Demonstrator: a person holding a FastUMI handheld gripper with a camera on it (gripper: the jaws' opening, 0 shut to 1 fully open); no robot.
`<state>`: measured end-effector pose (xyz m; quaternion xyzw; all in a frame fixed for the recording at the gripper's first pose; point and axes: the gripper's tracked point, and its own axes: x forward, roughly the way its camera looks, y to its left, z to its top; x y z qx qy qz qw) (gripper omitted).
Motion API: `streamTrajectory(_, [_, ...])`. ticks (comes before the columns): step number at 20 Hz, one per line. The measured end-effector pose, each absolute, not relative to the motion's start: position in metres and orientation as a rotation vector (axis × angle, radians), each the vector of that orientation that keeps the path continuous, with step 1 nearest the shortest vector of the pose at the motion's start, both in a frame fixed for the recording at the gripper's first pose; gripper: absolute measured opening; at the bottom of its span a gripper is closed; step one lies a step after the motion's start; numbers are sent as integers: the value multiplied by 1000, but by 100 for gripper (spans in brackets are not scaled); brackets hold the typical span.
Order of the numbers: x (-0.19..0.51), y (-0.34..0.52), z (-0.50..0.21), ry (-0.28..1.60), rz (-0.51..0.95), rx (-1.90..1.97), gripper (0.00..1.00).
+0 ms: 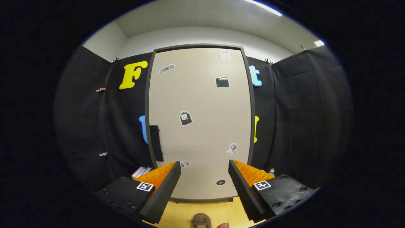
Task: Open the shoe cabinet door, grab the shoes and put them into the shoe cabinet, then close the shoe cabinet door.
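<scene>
One step in, I hold the tongs (204, 164) wide and empty before the shut cabinet door (201, 120), so opening is at hand, and next I judge I must reach left for its dark handle (156, 142).

Gripper (204, 167) has its fingers spread wide with nothing between them, aimed straight at the closed shoe cabinet door (202, 126), beige with a few stickers and a black handle (156, 143) on its left edge.
</scene>
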<state>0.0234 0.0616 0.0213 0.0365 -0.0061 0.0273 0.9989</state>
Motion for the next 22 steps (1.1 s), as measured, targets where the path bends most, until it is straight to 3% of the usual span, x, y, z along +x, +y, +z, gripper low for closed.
streamTrajectory(7, [66,148,25,-24,131,78,98])
streamTrajectory(17, [153,211,-3,19,125,38,98])
streamTrajectory(19, [164,214,-11,37,120,50,93])
streamTrajectory(22, [187,218,-18,54,112,80,72])
